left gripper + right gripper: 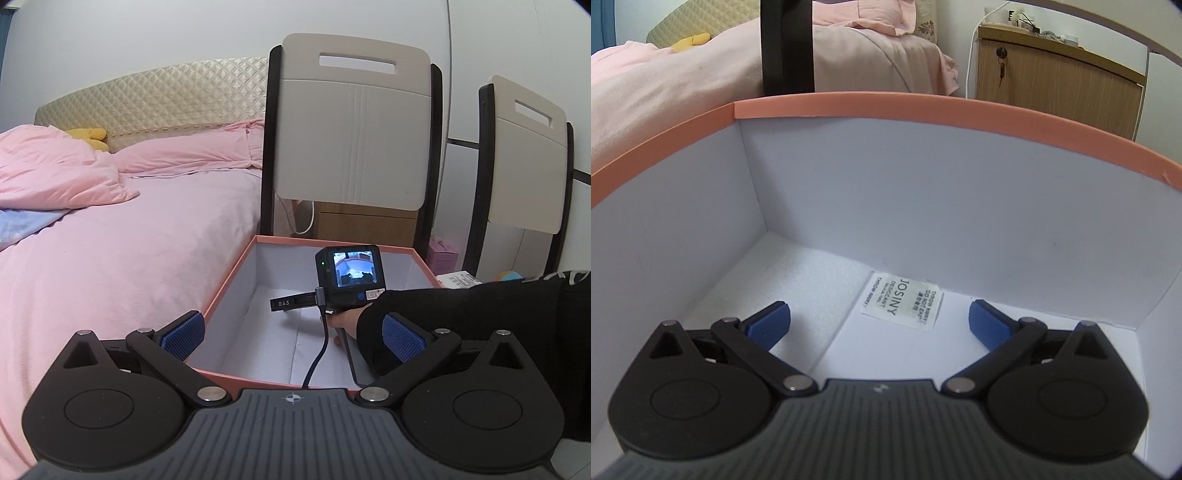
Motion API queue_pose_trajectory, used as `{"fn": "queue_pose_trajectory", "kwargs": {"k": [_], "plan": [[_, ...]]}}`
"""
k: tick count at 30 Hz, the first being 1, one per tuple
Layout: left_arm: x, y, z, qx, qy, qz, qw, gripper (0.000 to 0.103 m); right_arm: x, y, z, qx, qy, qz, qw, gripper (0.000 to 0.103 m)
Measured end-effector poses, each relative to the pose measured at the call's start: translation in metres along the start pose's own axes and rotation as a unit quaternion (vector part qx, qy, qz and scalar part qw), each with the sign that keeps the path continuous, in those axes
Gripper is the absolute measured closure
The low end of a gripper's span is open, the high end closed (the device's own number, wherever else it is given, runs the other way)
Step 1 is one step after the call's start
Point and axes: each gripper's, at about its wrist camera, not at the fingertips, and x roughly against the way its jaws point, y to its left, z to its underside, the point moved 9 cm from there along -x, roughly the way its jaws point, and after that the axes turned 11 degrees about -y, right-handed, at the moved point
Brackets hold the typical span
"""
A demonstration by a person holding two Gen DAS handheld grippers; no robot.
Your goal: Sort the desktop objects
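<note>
Salmon-rimmed cardboard box (923, 107): white inside, beside the pink bed (110, 258).
White desiccant sachet (901, 300): flat on the box floor near the far wall.
Right gripper (879, 321): inside the box, jaws wide, empty.
Left gripper (293, 334): at the box's near edge, jaws wide, empty.

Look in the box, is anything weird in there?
Only one small thing: a desiccant packet lies loose and a bit crooked on the floor of the box, between the open right gripper fingers. Nothing looks spilled or broken.
</note>
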Motion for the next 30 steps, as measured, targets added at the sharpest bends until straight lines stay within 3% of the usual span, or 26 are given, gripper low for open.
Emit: {"fn": "queue_pose_trajectory", "kwargs": {"k": [30], "plan": [[-0.010,-0.002,0.021,0.001,0.034,-0.006,0.9994,0.000,-0.006,-0.005,0.000,0.002,0.002,0.002,1.000,0.000]]}}
